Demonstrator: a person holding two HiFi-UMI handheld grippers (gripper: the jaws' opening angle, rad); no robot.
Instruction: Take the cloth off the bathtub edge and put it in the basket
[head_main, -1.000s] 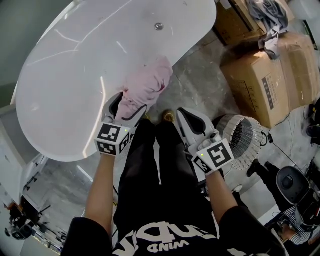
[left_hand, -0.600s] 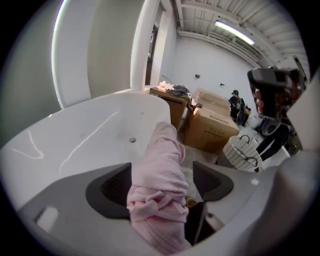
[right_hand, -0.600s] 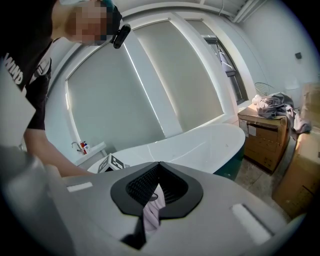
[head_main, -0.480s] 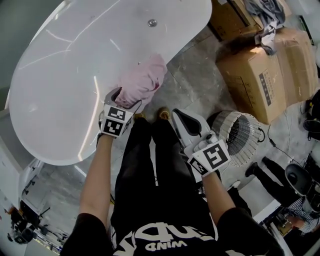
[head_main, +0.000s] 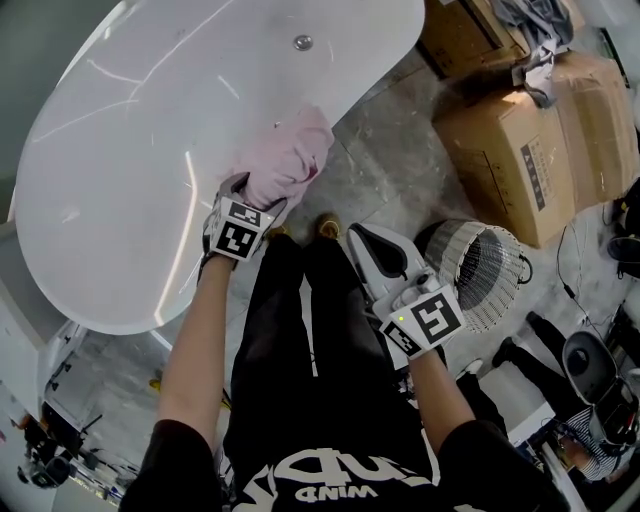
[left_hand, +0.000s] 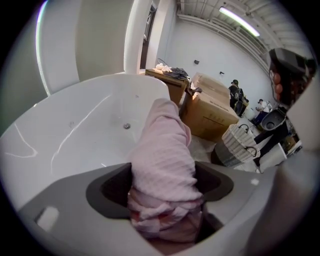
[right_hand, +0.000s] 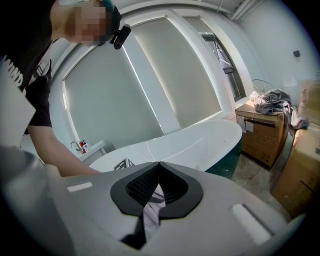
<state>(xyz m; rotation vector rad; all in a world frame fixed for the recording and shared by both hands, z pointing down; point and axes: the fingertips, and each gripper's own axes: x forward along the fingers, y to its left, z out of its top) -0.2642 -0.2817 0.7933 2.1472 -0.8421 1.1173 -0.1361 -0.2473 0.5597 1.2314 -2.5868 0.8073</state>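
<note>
A pink cloth (head_main: 290, 158) hangs over the near edge of the white bathtub (head_main: 140, 120). My left gripper (head_main: 258, 198) sits at the cloth's lower end. In the left gripper view the cloth (left_hand: 165, 150) fills the gap between the jaws, bunched and pressed from both sides by my left gripper (left_hand: 166, 176). My right gripper (head_main: 362, 236) hangs shut over the floor, between my legs and the white wicker basket (head_main: 486, 272). Its tips meet in the right gripper view (right_hand: 159, 163) with nothing held. The basket (left_hand: 239, 145) stands on the floor to the right of the tub.
Cardboard boxes (head_main: 530, 130) stand behind the basket, with grey clothes (head_main: 535, 35) lying on them. A black round appliance (head_main: 592, 362) and cables lie at the far right. People (left_hand: 236, 95) stand in the background beyond the boxes. My own legs (head_main: 310, 340) are close below both grippers.
My left gripper has moved forward onto the cloth's lower end and its jaws have closed on it. The right gripper has stayed shut and shifted only slightly.
</note>
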